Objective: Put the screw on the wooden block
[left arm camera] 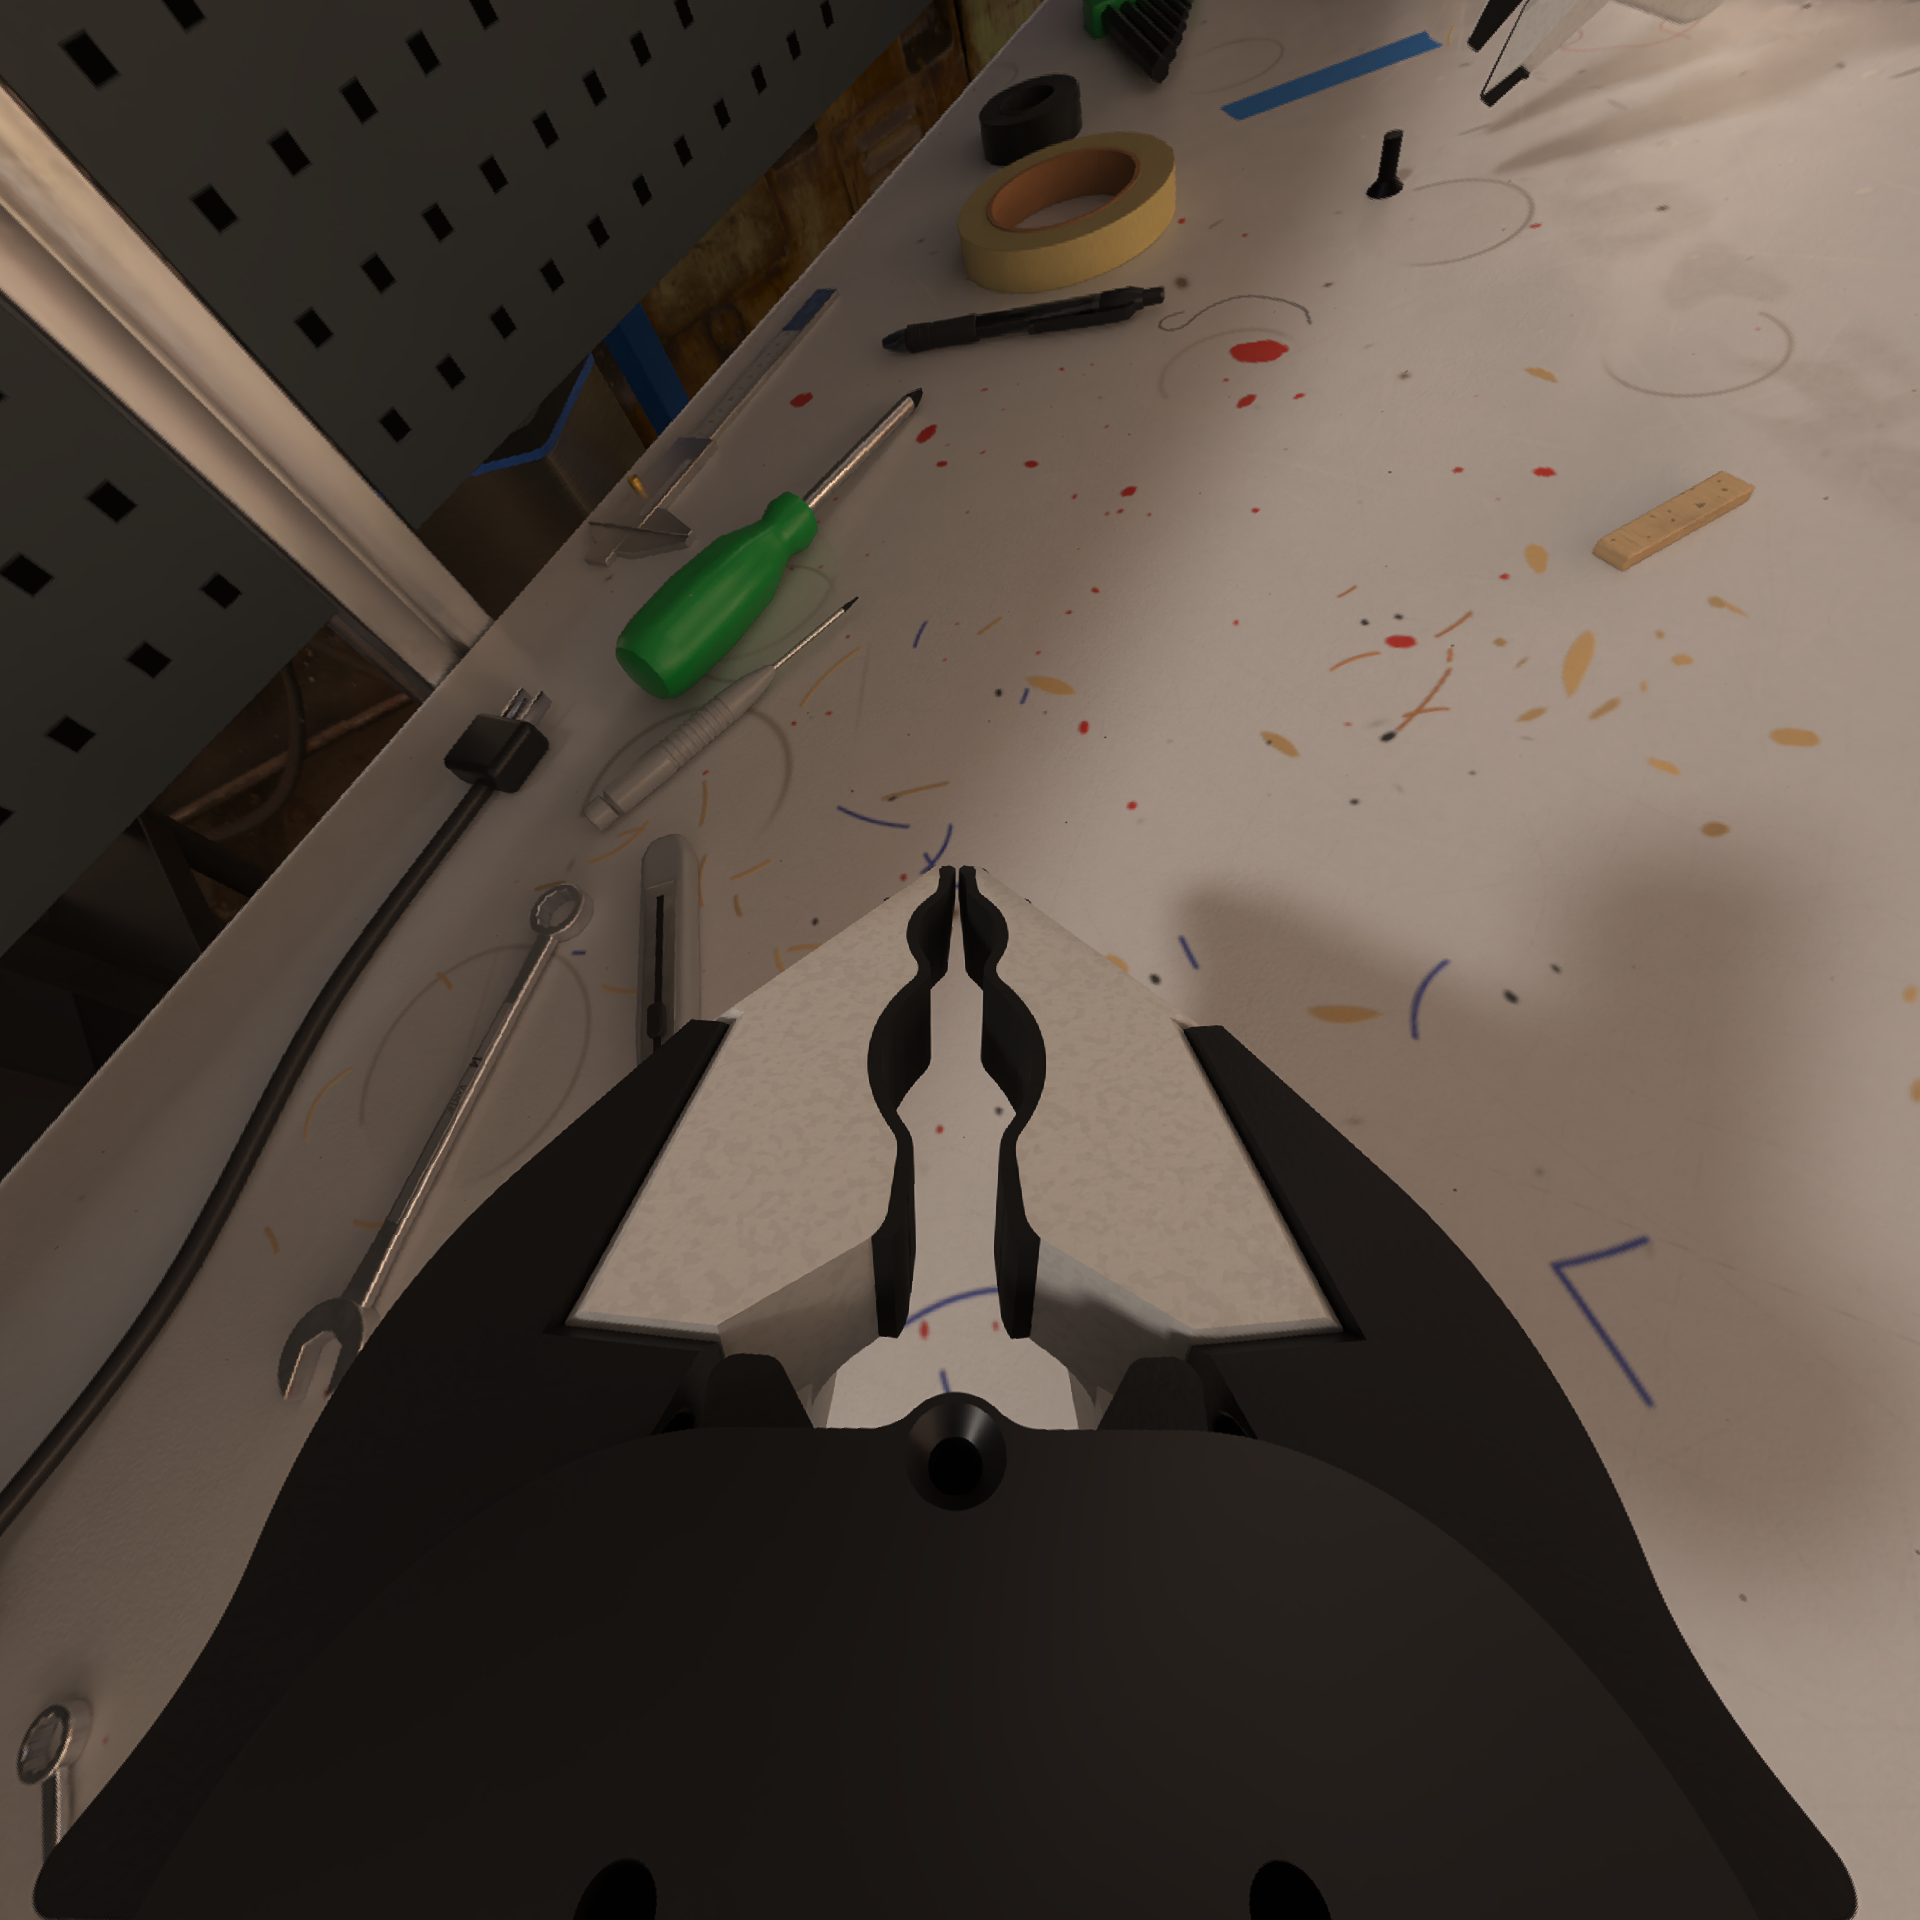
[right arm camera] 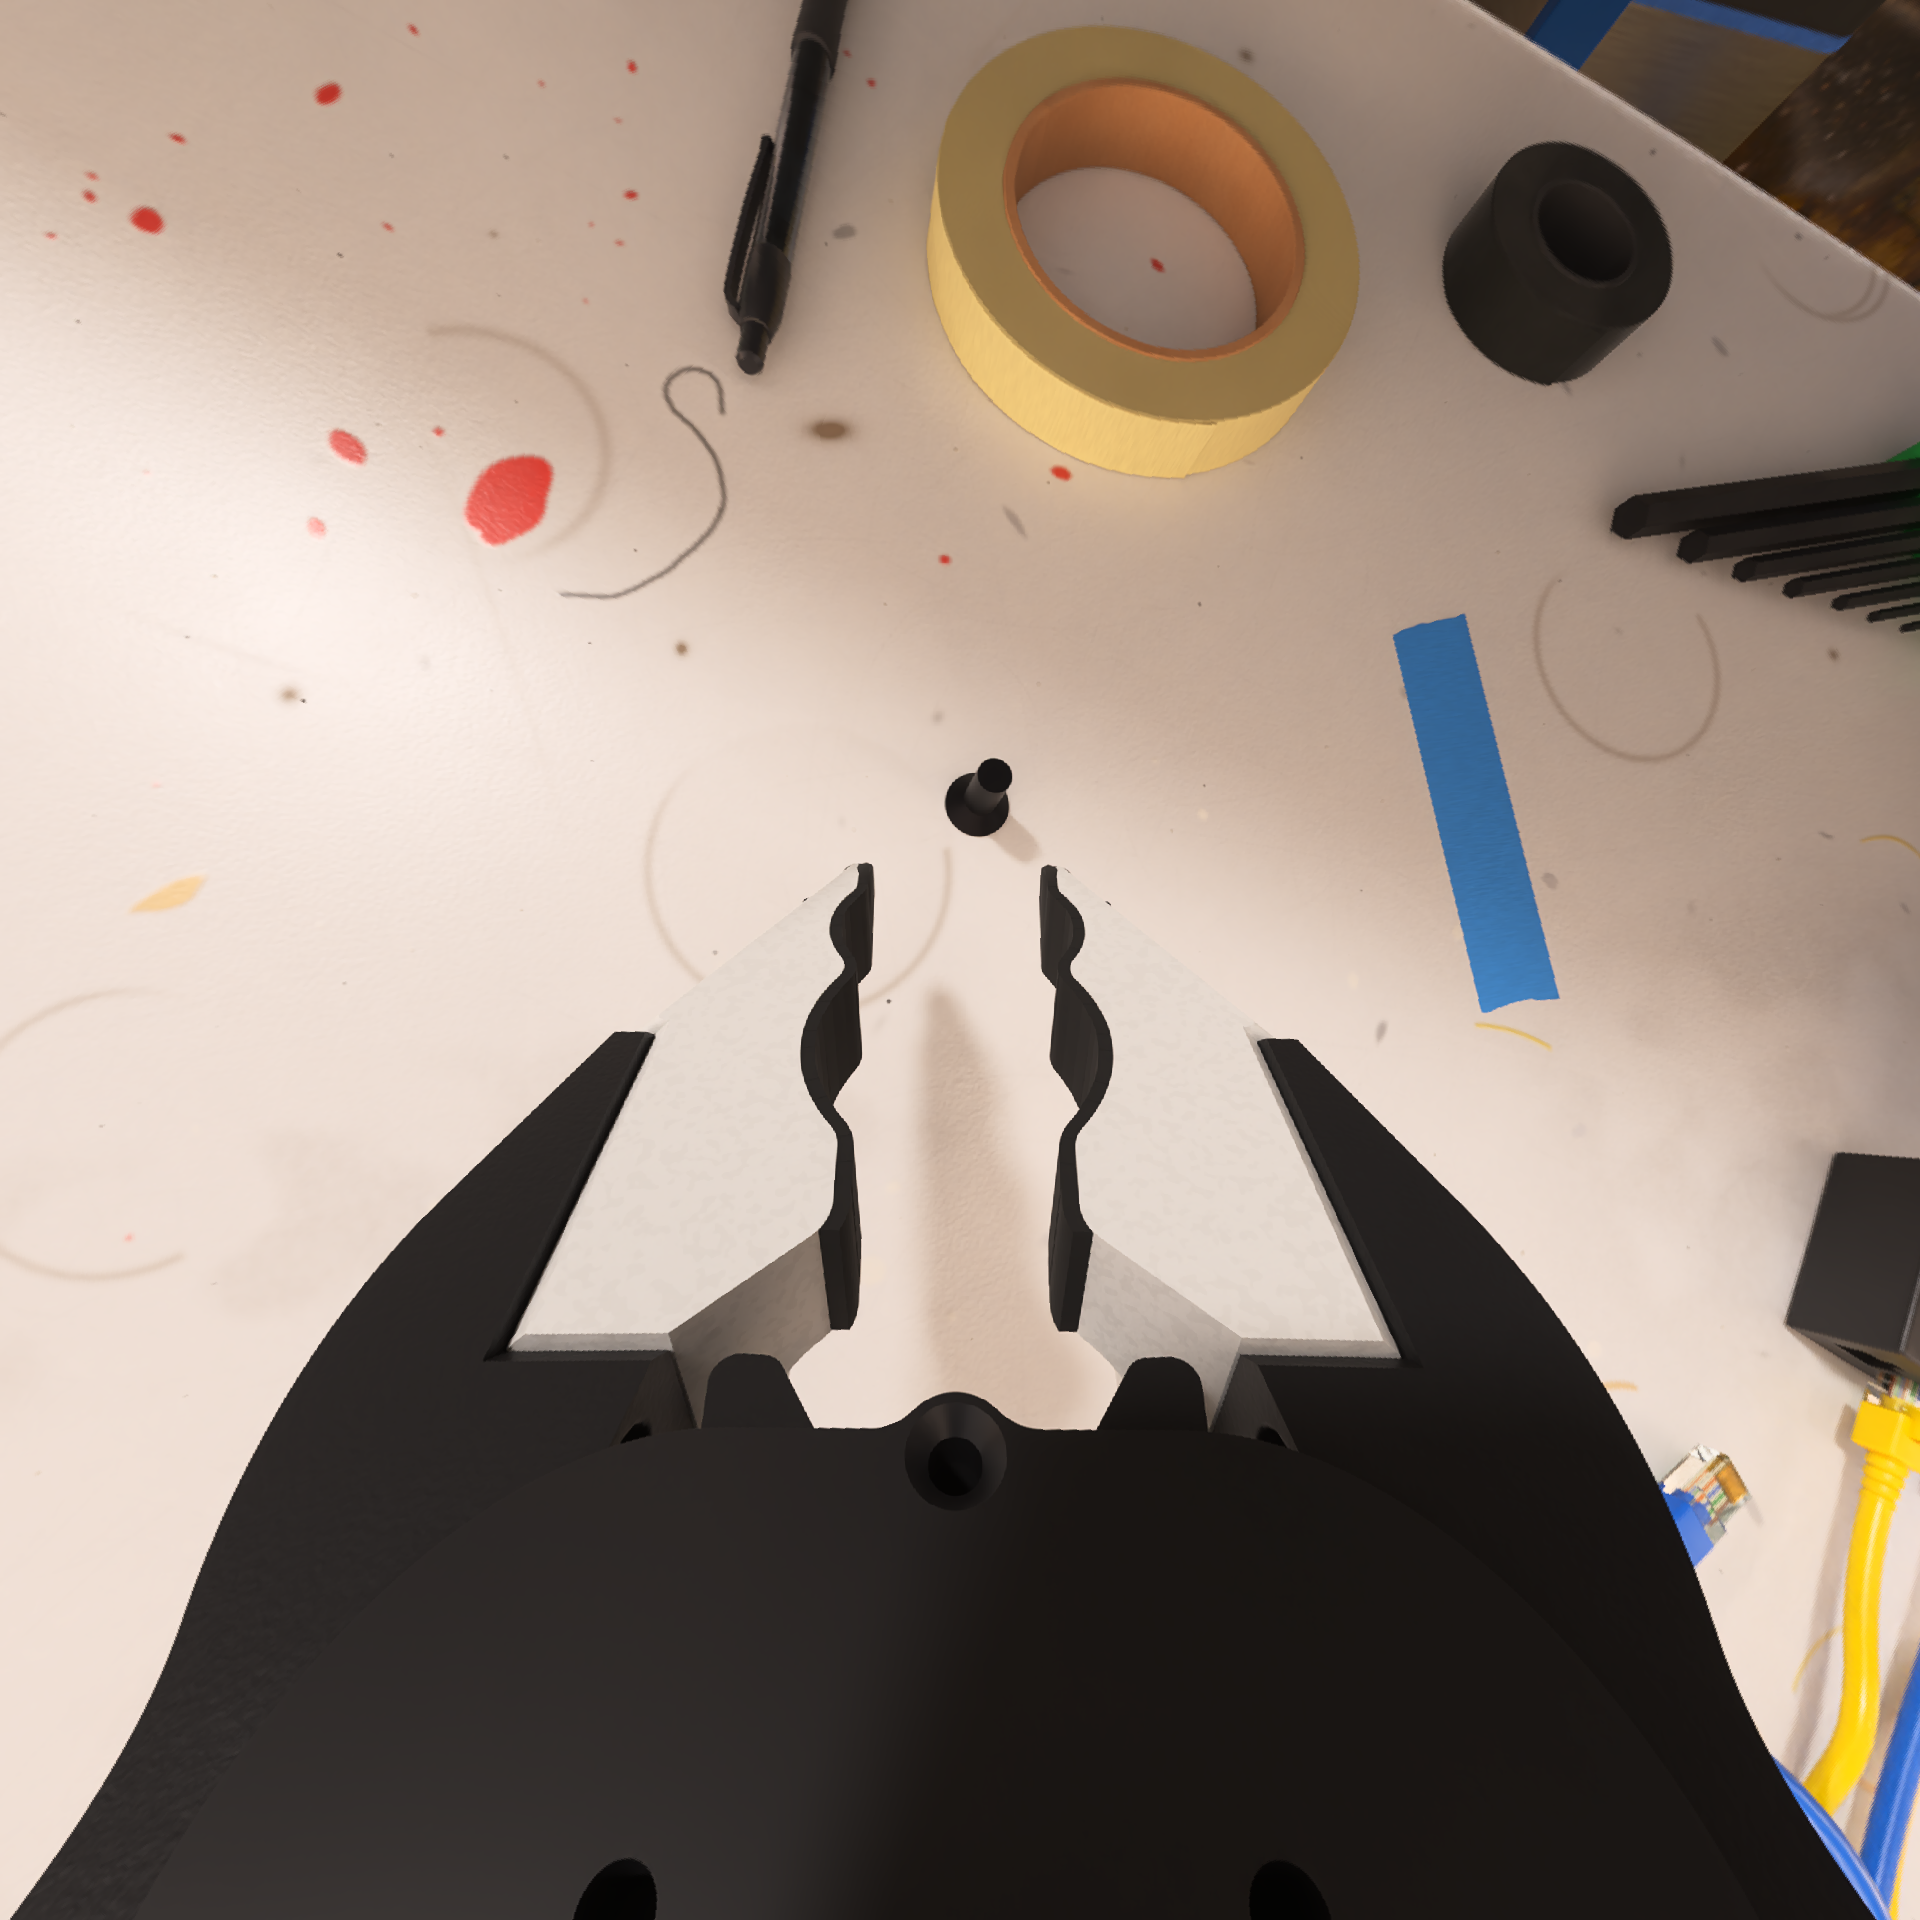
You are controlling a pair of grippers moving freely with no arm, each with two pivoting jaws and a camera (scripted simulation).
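Standing head-down on the worktop (right arm camera: pixel 312 1039), the small black screw (right arm camera: pixel 977 800) is seen just beyond the parted fingertips of the right tool (right arm camera: pixel 956 883), which is released and holds nothing. The left tool (left arm camera: pixel 956 883) is clenched on nothing, well apart from the wooden block (left arm camera: pixel 1673 520), which lies flat. The screw is judged light, rigid, smooth and easily toppled; the upright shank should be pinched, not the flared head.
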